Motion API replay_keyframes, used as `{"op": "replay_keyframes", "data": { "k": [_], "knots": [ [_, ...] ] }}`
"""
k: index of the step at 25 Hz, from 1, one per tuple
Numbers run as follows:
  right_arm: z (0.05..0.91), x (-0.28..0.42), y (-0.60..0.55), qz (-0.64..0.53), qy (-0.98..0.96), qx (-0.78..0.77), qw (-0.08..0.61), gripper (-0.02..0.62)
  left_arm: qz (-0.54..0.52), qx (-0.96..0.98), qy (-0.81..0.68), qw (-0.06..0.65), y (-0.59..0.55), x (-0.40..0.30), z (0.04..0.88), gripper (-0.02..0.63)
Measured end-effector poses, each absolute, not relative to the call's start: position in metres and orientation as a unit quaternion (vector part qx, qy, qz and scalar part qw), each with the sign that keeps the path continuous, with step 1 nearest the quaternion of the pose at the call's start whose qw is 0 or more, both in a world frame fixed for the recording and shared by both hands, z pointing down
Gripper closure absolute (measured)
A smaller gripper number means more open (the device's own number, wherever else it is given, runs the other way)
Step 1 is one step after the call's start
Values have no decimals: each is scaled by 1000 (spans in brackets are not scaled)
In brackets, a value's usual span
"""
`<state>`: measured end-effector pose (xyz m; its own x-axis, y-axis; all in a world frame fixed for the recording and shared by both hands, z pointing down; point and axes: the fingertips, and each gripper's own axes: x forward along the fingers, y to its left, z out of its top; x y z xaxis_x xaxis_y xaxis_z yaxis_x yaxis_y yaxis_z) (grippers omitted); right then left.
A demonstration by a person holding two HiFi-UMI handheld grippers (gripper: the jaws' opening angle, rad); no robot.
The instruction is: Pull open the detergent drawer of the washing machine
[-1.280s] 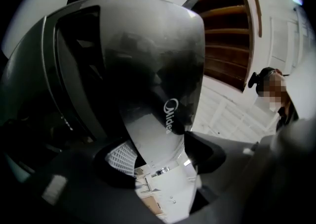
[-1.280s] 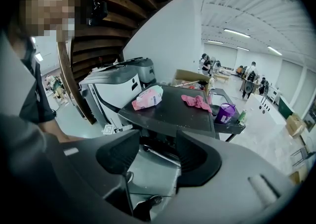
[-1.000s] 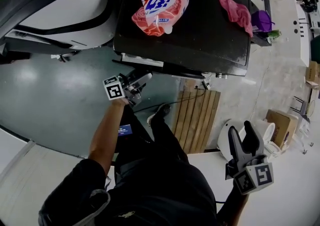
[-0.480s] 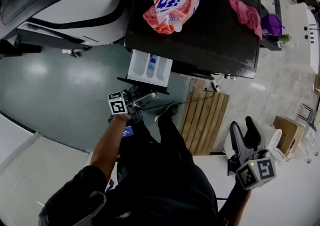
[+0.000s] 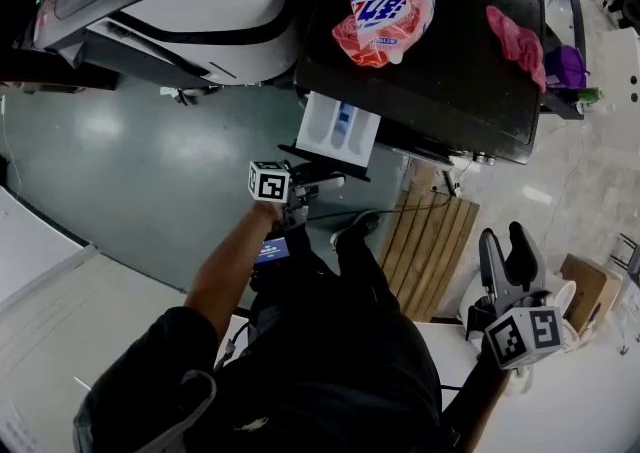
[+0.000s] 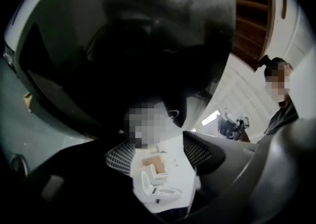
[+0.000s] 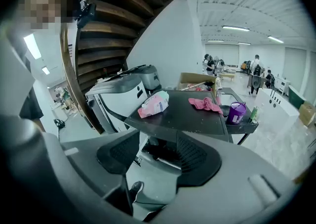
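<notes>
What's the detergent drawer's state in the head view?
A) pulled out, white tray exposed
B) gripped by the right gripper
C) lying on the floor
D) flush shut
A: the detergent drawer juts out from the washing machine with its white compartments showing, next to the left gripper, whose jaws are opening with nothing between them.
</notes>
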<state>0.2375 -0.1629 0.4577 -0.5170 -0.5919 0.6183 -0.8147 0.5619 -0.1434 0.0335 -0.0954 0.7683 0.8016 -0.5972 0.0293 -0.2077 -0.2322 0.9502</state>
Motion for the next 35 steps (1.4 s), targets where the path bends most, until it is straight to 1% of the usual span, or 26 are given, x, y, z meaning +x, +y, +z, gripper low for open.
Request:
{"op": "replay_keyframes", "data": {
  "k": [4,7,13,16,20,22,25,30,35],
  "knots": [
    [446,219,-160,207,-854,409,244,365,-110,778,-251,565,-74,24,775,279],
    [434,211,-160,196,-861,410,227,365,-74,785,-256,559,-61,1,774,279],
    [403,197,-162,174,-870,417,197,365,-2,783,-310,539,-39,-68,761,279],
    [389,191,-165,164,-874,421,181,365,25,782,-352,514,-32,-108,745,279],
    [370,187,-173,148,-880,424,153,365,94,800,-410,427,-32,-159,702,279],
    [362,183,-177,139,-883,425,144,365,106,805,-444,379,-44,-183,671,279],
    [352,176,-179,130,-885,427,132,365,97,815,-486,301,-64,-207,609,279],
    [328,171,-183,114,-888,432,107,365,112,814,-547,158,-89,-244,500,279],
    [304,170,-177,96,-888,442,84,365,57,803,-592,50,-95,-265,375,279]
  ]
}}
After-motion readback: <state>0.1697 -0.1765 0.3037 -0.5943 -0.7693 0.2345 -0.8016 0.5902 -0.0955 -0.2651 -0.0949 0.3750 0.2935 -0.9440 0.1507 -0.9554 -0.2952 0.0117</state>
